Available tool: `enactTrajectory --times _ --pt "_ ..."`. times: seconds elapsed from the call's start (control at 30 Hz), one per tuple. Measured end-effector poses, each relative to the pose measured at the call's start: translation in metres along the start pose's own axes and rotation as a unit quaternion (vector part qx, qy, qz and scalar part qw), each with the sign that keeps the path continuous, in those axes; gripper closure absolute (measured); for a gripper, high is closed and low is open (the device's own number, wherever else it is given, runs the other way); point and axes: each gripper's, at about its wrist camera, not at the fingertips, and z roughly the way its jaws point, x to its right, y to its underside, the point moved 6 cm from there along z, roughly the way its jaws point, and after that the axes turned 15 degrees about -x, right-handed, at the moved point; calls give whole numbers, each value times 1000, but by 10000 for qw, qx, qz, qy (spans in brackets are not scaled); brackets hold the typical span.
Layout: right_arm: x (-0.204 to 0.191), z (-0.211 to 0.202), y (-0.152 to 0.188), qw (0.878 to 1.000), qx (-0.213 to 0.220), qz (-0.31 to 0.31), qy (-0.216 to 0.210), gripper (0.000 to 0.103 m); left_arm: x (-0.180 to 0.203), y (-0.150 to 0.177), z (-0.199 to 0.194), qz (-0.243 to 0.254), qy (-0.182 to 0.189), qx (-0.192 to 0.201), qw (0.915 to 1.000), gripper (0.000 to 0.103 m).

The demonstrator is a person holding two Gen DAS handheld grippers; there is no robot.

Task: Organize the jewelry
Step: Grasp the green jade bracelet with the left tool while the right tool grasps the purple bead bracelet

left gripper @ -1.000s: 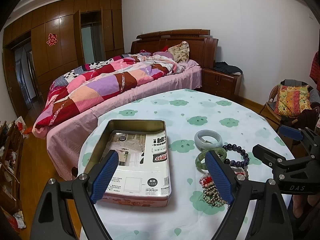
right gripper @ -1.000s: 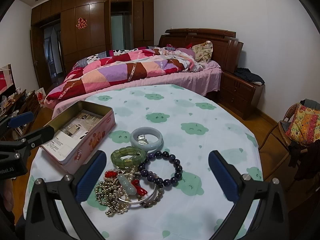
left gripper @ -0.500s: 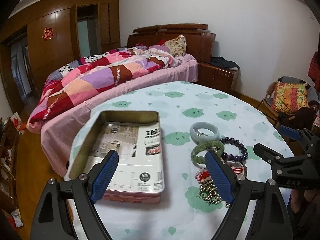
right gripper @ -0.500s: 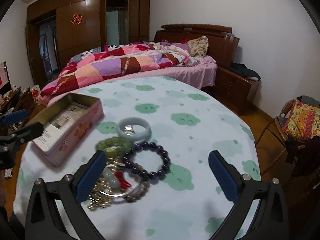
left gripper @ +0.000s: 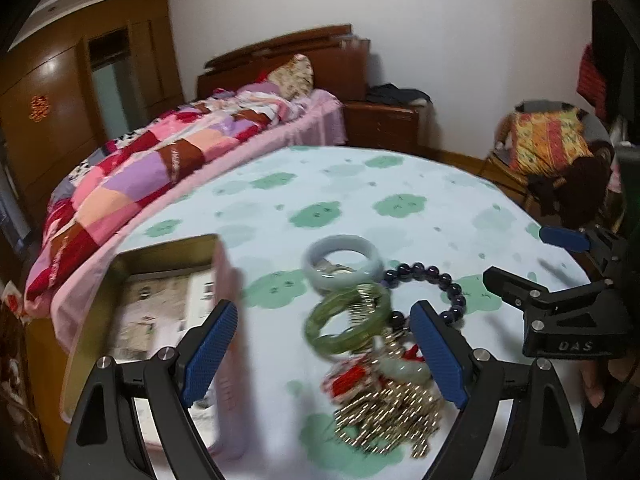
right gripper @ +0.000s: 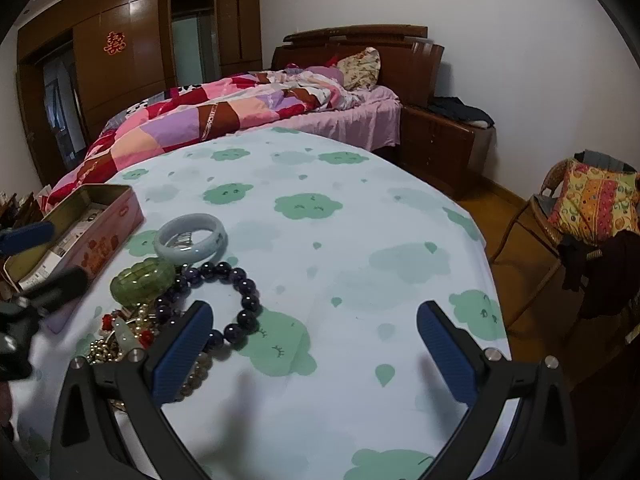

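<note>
A: Why does the left claw (left gripper: 324, 354) hover, jaws wide and empty?

B: It frames the green bangle (left gripper: 346, 322) in the jewelry pile on the bench (right gripper: 360, 240), beside the tin (left gripper: 160, 312). The right claw (right gripper: 312, 354) gapes empty too.

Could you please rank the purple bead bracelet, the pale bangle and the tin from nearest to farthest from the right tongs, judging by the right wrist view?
1. Purple bead bracelet: just ahead of the right tongs' left finger.
2. Pale bangle: farther out, to the left.
3. Tin: farthest, at the table's left edge.
</note>
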Motion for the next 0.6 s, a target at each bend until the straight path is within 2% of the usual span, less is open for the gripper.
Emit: enactTrajectory --times 0.07,0.17,0.23,0.3,0.33,0.47,0.53,0.6 --pt "2 1 0 10000 9 21 -22 0 8 -2 7 135 117 -64 9998 24" --pt "3 1 0 10000 12 23 -37 0 17 -3 25 265 300 -298 9988 45" --pt "4 2 0 10000 15 13 -48 0 18 -1 36 270 460 -486 9974 72" --pt "3 2 0 10000 17 -6 -77 0 17 3 38 220 559 -507 9969 81" --pt "2 3 -1 9999 13 -23 -104 0 17 4 36 203 609 -477 9968 92" --pt "-4 5 -6 9996 -58 -127 -238 3 13 2 20 75 833 -310 9960 95" --pt "-8 7 -9 9993 -126 -231 -275 18 12 1 9 67 890 -197 9958 95" --pt "-11 11 -13 9986 -267 -332 -307 23 10 0 0 44 882 -83 9961 95"
